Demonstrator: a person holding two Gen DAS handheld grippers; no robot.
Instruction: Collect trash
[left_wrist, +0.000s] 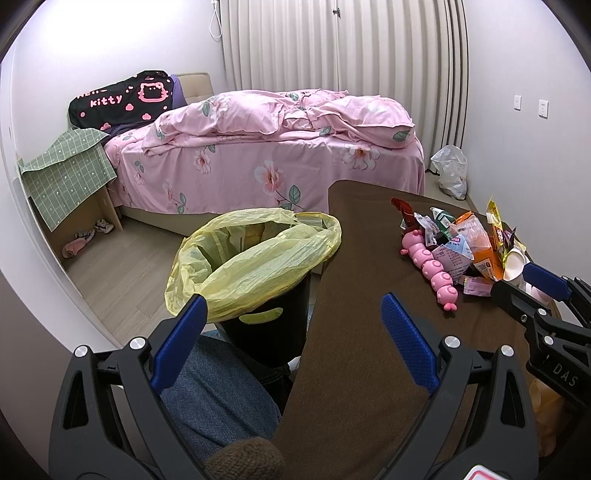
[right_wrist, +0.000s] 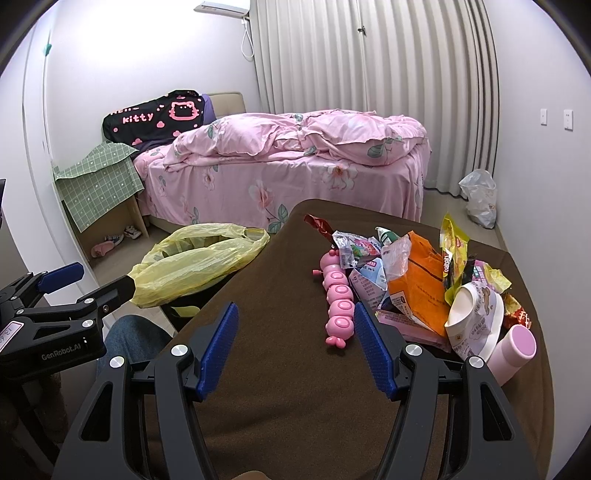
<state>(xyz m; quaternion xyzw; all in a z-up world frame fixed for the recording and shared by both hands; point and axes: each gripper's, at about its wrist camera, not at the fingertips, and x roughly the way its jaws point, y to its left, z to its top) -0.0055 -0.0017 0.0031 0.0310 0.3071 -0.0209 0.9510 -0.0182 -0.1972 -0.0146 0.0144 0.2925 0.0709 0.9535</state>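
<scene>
A pile of snack wrappers (right_wrist: 417, 273) lies on the brown table (right_wrist: 280, 354) at the right, with a crushed paper cup (right_wrist: 476, 317) and a pink cylinder (right_wrist: 515, 349). The pile also shows in the left wrist view (left_wrist: 465, 243). A black bin with a yellow liner bag (left_wrist: 255, 254) stands left of the table, and it shows in the right wrist view too (right_wrist: 199, 262). My left gripper (left_wrist: 295, 328) is open and empty between the bin and the table edge. My right gripper (right_wrist: 295, 339) is open and empty over the table, left of the pile.
A pink caterpillar toy (right_wrist: 338, 295) lies beside the wrappers. A bed with pink floral bedding (left_wrist: 266, 155) fills the back. A white plastic bag (left_wrist: 450, 170) sits on the floor by the curtain. A green-clothed box (left_wrist: 70, 173) stands at the left. A jeans-clad knee (left_wrist: 221, 395) is below.
</scene>
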